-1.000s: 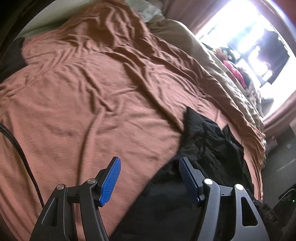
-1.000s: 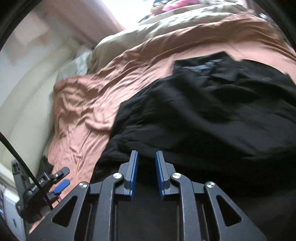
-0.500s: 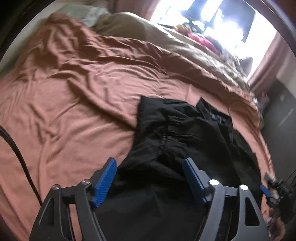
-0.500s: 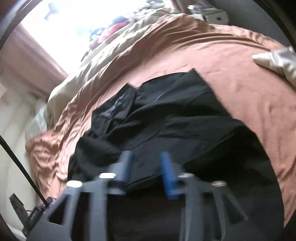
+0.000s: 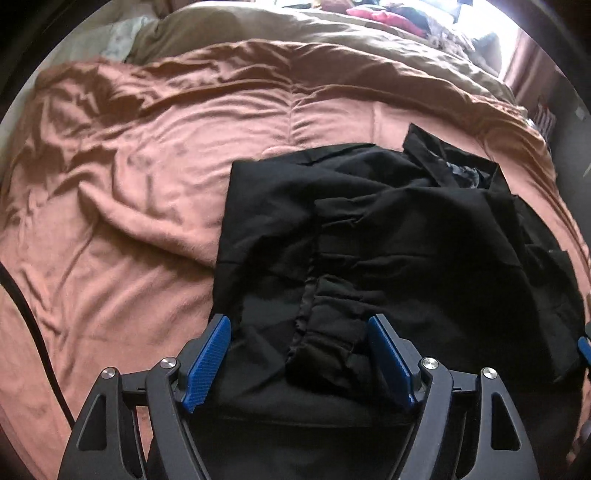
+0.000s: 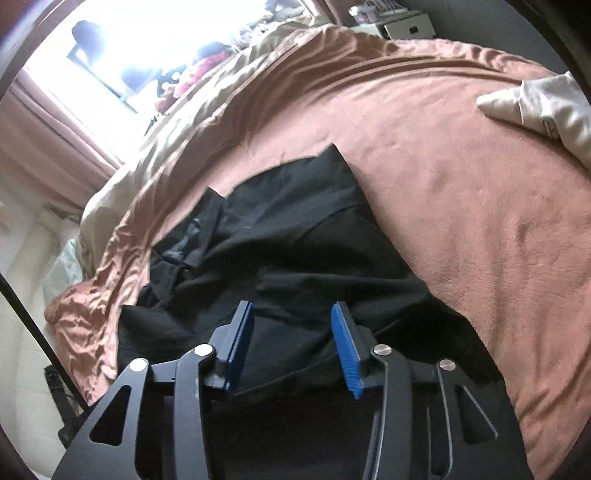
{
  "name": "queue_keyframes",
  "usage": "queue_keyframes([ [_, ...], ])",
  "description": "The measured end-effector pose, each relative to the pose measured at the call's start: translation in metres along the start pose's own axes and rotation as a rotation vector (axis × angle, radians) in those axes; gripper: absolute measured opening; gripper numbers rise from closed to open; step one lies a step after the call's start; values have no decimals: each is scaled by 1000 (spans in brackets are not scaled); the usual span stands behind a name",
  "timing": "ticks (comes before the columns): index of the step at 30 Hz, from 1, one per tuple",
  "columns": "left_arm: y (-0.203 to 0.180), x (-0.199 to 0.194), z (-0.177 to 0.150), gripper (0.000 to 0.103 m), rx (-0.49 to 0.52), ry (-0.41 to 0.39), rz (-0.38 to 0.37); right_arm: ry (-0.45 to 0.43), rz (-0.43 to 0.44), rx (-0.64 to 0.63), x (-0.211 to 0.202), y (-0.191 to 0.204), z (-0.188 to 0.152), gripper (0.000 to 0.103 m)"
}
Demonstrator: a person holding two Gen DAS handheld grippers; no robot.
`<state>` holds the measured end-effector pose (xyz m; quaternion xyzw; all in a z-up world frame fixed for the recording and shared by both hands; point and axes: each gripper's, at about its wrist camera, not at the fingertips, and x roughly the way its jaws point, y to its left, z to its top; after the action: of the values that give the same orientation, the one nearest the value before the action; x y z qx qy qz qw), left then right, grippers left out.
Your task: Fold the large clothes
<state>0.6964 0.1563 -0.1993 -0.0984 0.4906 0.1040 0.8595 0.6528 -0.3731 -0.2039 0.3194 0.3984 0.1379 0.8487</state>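
A crumpled black garment (image 5: 388, 221) lies on a rust-brown bedspread (image 5: 129, 184), with a gathered, ruffled band (image 5: 328, 332) at its near end. My left gripper (image 5: 299, 350) hovers over that band, its blue pads wide apart and closing, the ruffle between them but not pinched. From the other side the same garment (image 6: 314, 240) spreads toward the window. My right gripper (image 6: 291, 339) sits low over its near edge with its jaws closing. Black cloth lies between its pads, which do not press on it. A blue tip of that gripper (image 5: 583, 347) shows at the left view's right edge.
A beige duvet (image 5: 295, 26) is bunched along the far side of the bed under a bright window (image 6: 122, 44). A pale folded garment (image 6: 543, 107) lies on the bedspread at the right. A black cable (image 5: 33, 332) hangs at the left. White drawers (image 6: 402, 26) stand behind.
The left gripper has swung from over bare bedspread to over the black garment's ruffled band. The right gripper's jaws went from nearly shut to clearly apart, and its view rolled toward the window.
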Motion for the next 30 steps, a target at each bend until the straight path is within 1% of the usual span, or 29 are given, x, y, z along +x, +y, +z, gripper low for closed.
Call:
queue_keyframes([
  [1, -3, 0, 0, 65, 18, -2, -8, 16, -10, 7, 5, -1, 0, 38],
  [2, -7, 0, 0, 42, 29, 6, -25, 27, -16, 16, 7, -2, 0, 36],
  [3, -11, 0, 0, 24, 45, 22, -36, 33, -19, 26, 9, -3, -1, 35],
  [4, -17, -3, 0, 16, 77, 17, 14, 33, -19, 33, 10, -3, -1, 35],
  [5, -20, -8, 0, 10, 100, -1, 34, 31, -20, 35, 9, -2, 0, 35],
  [6, -21, -14, 0, 7, 107, -12, 25, 31, -18, 37, 8, -1, 0, 35],
  [11, -5, -47, 3, 5, 68, -54, 9, 20, 26, 81, 5, -9, 7, 35],
  [15, 5, -59, -2, 5, 65, -64, 13, -11, 29, 111, -1, -16, 10, 35],
  [20, 12, -36, -9, 5, 62, -15, 54, -75, 61, 125, -17, -20, 16, 35],
  [21, 14, -34, -11, 4, 59, -11, 57, -91, 70, 126, -19, -23, 17, 35],
  [22, 16, -31, -12, 0, 58, -7, 63, -100, 75, 130, -21, -25, 18, 35],
  [23, 17, -27, -13, 0, 62, -8, 86, -106, 83, 134, -21, -27, 19, 35],
  [25, 21, -23, -13, 0, 61, -13, 98, -103, 95, 132, -17, -29, 16, 35],
  [27, 27, -18, -12, 0, 43, -3, 89, -77, 90, 112, -7, -28, 15, 35],
  [29, 32, -20, -10, 0, 22, -8, 92, -41, 55, 87, 7, -25, 13, 35],
  [30, 34, -24, -8, 0, 2, -16, 91, -18, 9, 77, 16, -24, 13, 35],
])
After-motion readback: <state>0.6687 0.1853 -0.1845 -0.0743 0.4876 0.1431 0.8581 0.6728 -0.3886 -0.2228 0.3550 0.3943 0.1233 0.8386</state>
